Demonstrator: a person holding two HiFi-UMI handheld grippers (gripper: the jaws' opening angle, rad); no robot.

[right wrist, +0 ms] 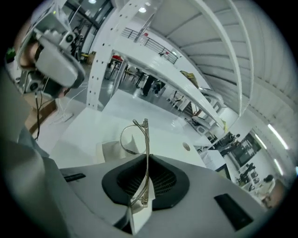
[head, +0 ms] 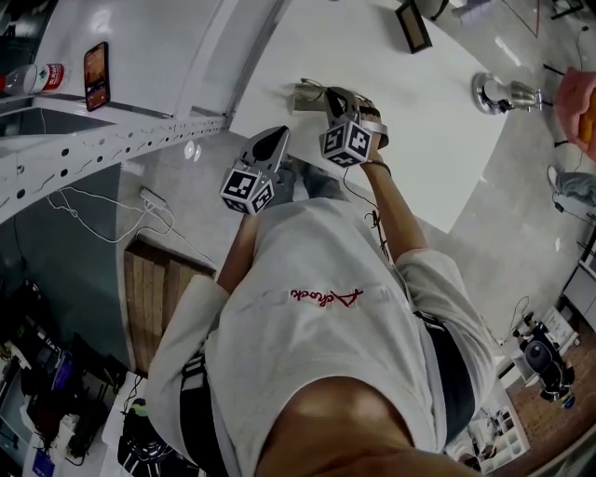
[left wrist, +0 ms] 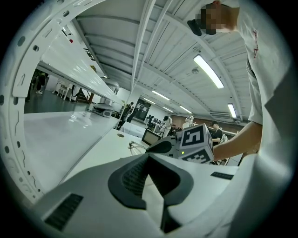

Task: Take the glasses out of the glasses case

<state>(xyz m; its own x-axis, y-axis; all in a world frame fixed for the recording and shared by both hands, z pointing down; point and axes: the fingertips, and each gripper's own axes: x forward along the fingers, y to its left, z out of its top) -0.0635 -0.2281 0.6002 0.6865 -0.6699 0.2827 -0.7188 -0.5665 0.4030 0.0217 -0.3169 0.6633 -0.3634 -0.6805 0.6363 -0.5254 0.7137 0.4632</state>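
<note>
My right gripper (right wrist: 142,186) is shut on one temple arm of the thin metal-framed glasses (right wrist: 139,139), which stick up out of its jaws above the table. The pale glasses case (right wrist: 109,149) lies open on the white table (head: 438,140) just below and beyond them; in the head view the case (head: 307,95) sits in front of the right gripper (head: 337,102). My left gripper (head: 273,142) hovers to the left at the table's edge. Its jaws (left wrist: 150,160) are shut with nothing in them. From there I see the right gripper's marker cube (left wrist: 195,142) and the glasses (left wrist: 134,148).
A dark framed tablet (head: 413,25) stands at the table's far side, a silver object (head: 507,93) to the right. A phone (head: 96,74) and a bottle (head: 33,76) lie on the perforated shelf at left. A wooden crate (head: 154,289) and cables are on the floor.
</note>
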